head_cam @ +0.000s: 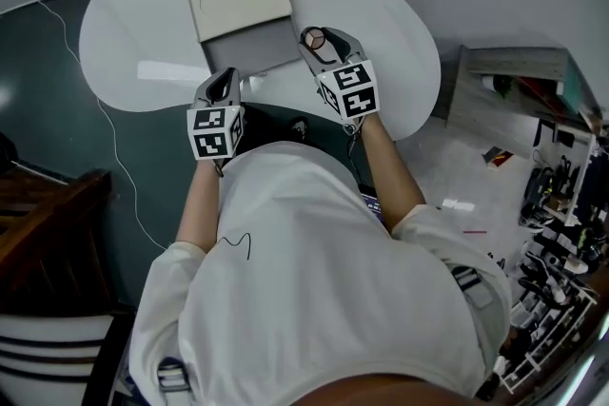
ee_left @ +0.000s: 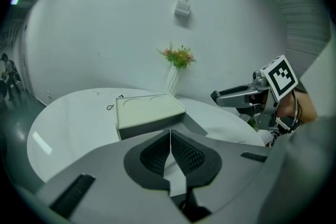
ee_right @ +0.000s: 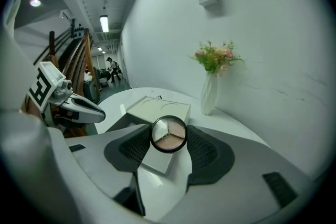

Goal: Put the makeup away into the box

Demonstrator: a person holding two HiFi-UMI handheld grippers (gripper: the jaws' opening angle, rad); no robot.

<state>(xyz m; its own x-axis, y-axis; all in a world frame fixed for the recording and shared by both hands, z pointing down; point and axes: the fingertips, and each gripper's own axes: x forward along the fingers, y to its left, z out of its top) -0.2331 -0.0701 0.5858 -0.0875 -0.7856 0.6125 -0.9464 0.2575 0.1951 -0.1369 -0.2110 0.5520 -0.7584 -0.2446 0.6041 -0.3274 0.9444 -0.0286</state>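
Right gripper view: the right gripper (ee_right: 168, 137) clamps the round compact (ee_right: 168, 132) by its rim, likely bound for the box (ee_right: 157, 108); the left gripper (ee_left: 170, 145) is closed, empty.

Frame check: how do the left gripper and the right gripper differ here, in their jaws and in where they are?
The left gripper has its jaws together with nothing between them; the right gripper has its jaws apart, clamped on the round compact. In the head view the right gripper reaches further over the table, beside the box; the left gripper sits near the table's front edge. Both point toward the box.
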